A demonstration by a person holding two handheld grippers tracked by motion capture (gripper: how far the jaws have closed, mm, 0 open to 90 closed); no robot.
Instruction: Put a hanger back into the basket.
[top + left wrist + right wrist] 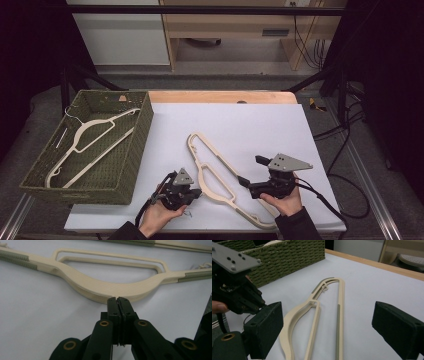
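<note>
A cream hanger (216, 176) lies slantwise on the white table top (260, 125). My left gripper (196, 191) is shut, its tips (117, 300) right against the middle of the hanger's curved neck (100, 288), where the hook's stem comes out. The stem is hidden between the pads, and a bit of wire hook (187, 214) shows under the gripper. My right gripper (252, 171) is open wide beside the hanger's long bar. Its black pads (265, 330) stand far apart, with the hanger (312, 322) lying ahead between them, untouched. The left gripper (239, 295) shows there too.
A green woven basket (135, 165) stands at the left and holds a second cream hanger (85, 142). Its wall (287, 257) rises behind the left gripper. A wooden edge (220, 96) runs along the table's far side. Cables (345, 150) hang off the right side.
</note>
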